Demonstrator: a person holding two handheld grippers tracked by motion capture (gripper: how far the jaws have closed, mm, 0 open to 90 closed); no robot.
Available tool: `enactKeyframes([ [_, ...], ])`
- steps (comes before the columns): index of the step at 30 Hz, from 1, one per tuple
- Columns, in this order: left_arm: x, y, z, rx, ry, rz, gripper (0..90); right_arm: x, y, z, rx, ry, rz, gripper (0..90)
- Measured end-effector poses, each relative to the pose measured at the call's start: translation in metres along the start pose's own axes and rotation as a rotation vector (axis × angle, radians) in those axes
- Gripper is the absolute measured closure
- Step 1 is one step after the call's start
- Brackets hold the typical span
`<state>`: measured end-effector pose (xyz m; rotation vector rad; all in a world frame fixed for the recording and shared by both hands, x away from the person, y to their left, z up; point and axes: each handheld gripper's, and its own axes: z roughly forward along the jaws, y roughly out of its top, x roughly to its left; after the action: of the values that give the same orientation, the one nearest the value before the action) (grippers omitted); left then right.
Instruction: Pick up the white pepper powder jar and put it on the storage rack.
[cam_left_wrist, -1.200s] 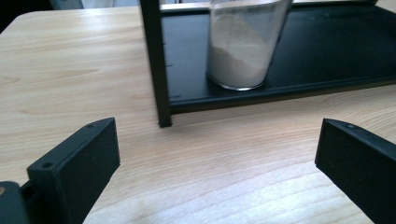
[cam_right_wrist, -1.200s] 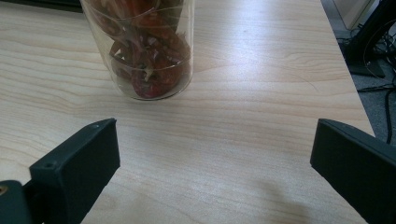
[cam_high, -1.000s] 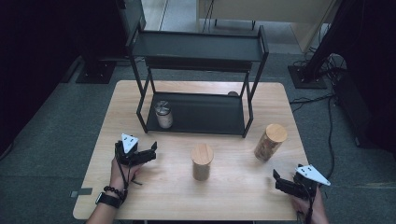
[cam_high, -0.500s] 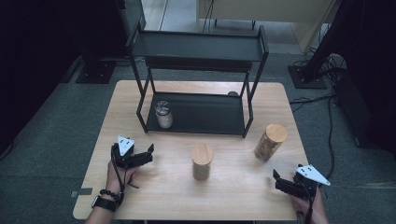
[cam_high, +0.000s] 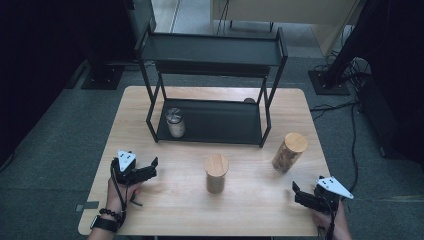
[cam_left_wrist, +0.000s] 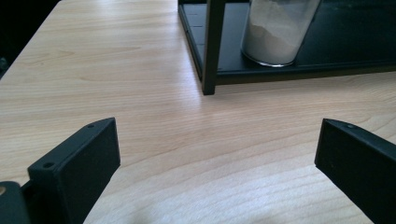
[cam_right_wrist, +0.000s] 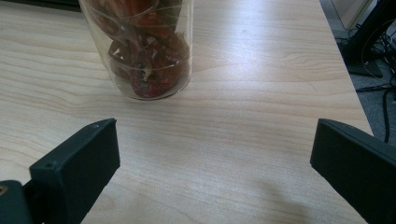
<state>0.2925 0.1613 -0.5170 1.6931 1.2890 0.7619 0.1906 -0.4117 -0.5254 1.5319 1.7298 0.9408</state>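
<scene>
left gripper (cam_high: 150, 167): held wide open, empty, bench (cam_high: 250, 210) 8 o'clock | right gripper (cam_high: 300, 196): wide open, empty, 4 o'clock | chilli jar (cam_right_wrist: 142, 46): seen ahead of right gripper

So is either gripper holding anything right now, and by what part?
Nothing is held. The left gripper and right gripper both have jaws wide apart over bare table.

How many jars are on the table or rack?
3: a white-powder jar on the rack's lower shelf, a wood-lidded jar mid-table, another toward the right. A small object behind the rack is unclear.
</scene>
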Motion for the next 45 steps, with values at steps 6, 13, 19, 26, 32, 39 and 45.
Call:
enactKeyframes([
  [6,0.005,-0.003,-0.006,-0.001,0.004,0.000,0.3,0.000,0.000,0.000,0.000,-0.001,0.000,1.3],
  [13,0.010,-0.006,-0.013,-0.001,0.009,0.000,0.3,0.000,0.000,0.000,0.000,-0.002,0.000,1.3],
  [19,0.014,-0.011,-0.021,-0.007,0.012,-0.005,0.3,0.000,0.000,0.000,0.003,-0.005,0.008,1.3],
  [26,0.020,-0.014,-0.029,-0.006,0.022,-0.007,0.3,0.000,0.000,0.000,0.002,-0.005,0.003,1.3],
  [32,0.021,-0.016,-0.033,0.000,0.023,0.005,0.3,0.000,0.000,0.001,0.004,-0.010,0.006,1.3],
  [39,0.024,-0.018,-0.037,0.001,0.017,-0.006,0.3,0.000,0.000,0.001,0.005,-0.010,0.004,1.3],
  [45,0.027,-0.020,-0.042,-0.008,0.024,-0.014,0.3,0.000,0.000,0.001,0.003,-0.012,0.006,1.3],
])
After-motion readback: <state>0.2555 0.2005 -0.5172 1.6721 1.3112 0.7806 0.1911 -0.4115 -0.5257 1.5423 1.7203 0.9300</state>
